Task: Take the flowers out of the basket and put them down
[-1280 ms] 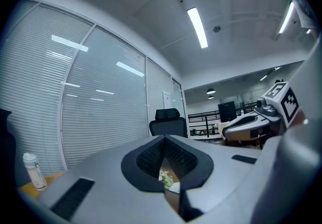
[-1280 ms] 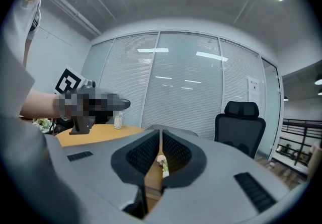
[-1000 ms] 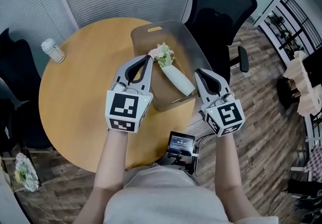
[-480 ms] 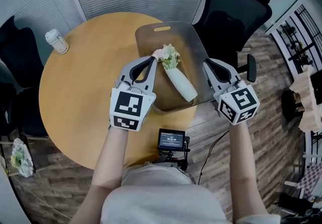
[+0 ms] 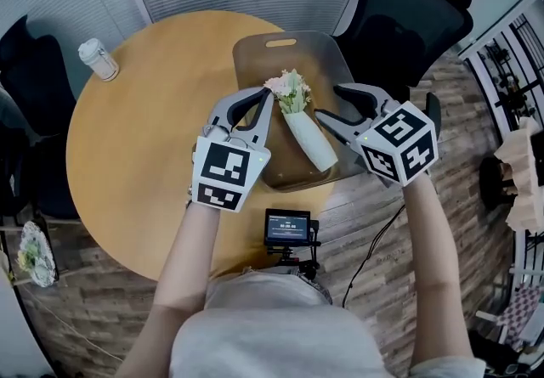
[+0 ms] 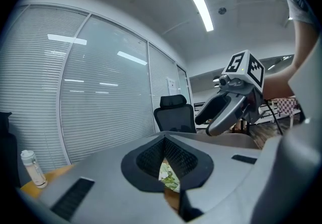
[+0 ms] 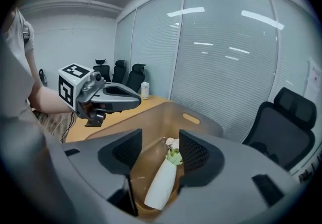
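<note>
Two hand-held grippers at the basket, flowers not yet out.
Pale flower bunch in white paper cone (image 5: 308, 134) lies in translucent brown plastic basket (image 5: 280, 42) at right edge of round wooden surface (image 5: 136, 138). Left hand-held gripper (image 5: 269, 94): jaws together, tips just beside blooms. Right hand-held gripper (image 5: 327, 101): jaws just been opening, now apart, cone showing in the gap, pads off it.

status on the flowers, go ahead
Left gripper shut beside the bouquet. Right gripper jaws just opened, bouquet ahead, ungripped. Bouquet lying in basket. Nothing blocking.
</note>
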